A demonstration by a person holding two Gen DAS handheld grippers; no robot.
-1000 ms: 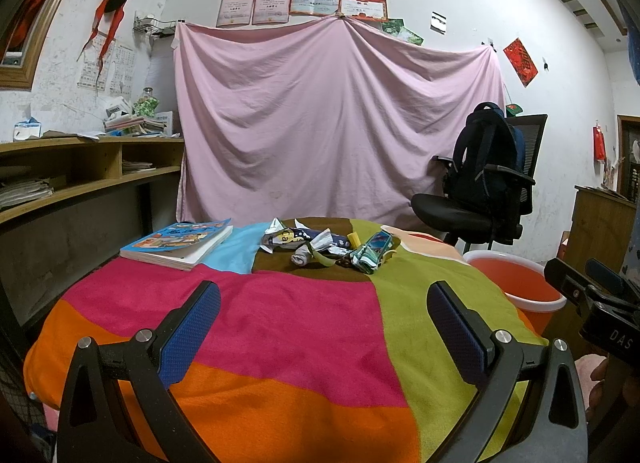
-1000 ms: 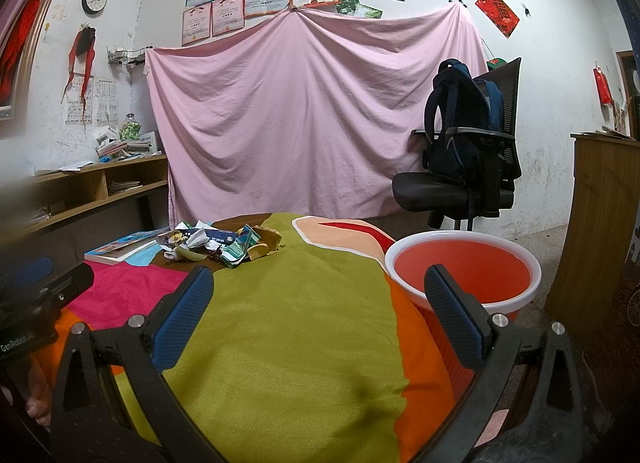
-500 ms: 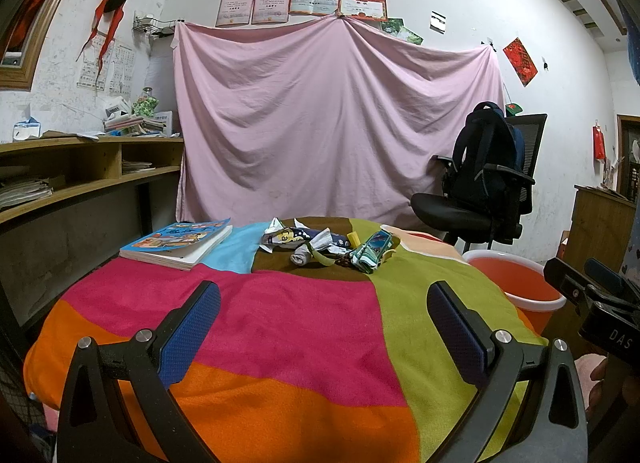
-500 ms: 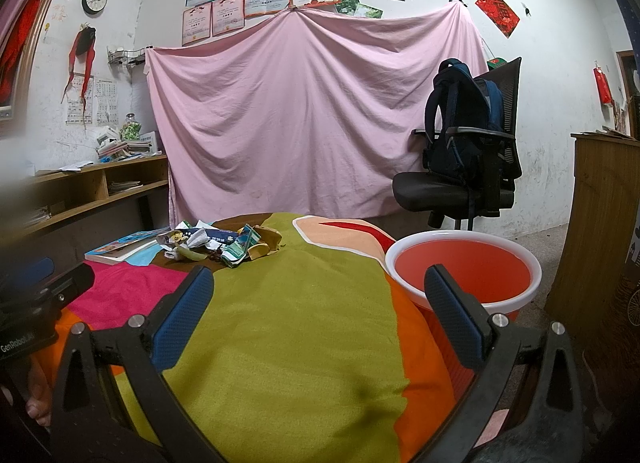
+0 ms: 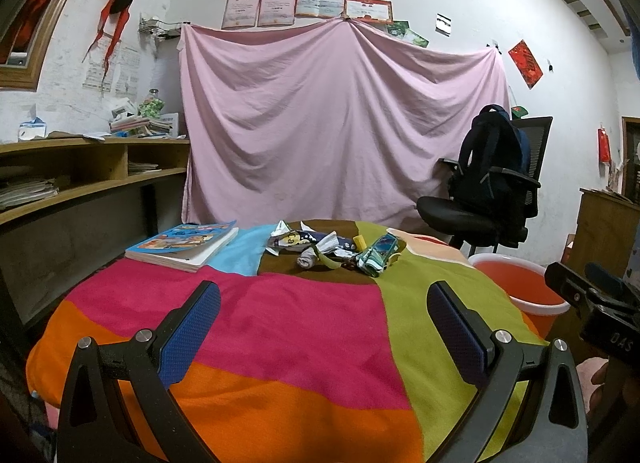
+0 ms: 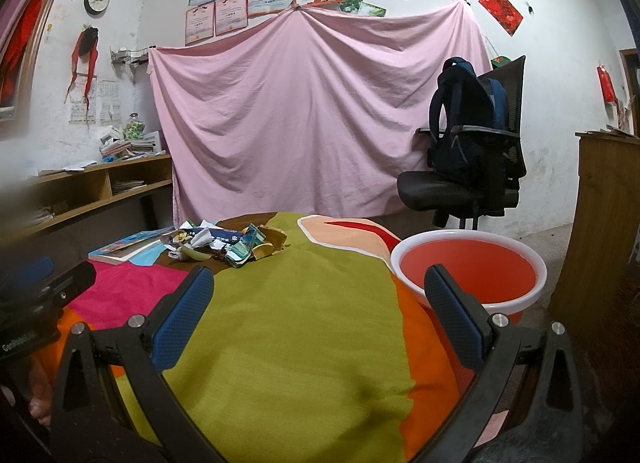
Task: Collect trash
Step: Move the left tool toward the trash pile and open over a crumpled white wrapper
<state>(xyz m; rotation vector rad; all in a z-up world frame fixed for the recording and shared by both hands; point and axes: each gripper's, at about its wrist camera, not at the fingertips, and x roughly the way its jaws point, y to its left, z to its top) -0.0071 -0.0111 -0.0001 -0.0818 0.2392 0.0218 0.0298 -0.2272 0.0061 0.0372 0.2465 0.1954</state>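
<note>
A table draped in a patchwork cloth of pink, orange, green and brown fills the foreground of a cluttered room, with a pink sheet hung on the wall behind it. The trash lies in 1 loose heap on the brown patch at the far side of the cloth: crumpled wrappers, scraps of paper and a green packet, all touching or overlapping. Just left of the heap lies a book; to its right, beside the table's edge and lower down, stands an orange basin, which looks empty as far as its inside shows. Behind the basin is a black chair carrying a backpack. The left gripper hangs over the near pink and orange patches, its jaws spread wide with nothing between them. The right gripper is likewise wide apart and empty, over the green patch, with the basin just to its right. Judging by this, collection has not begun: every piece remains on the cloth, well apart from both grippers, and all of it is left to move.
</note>
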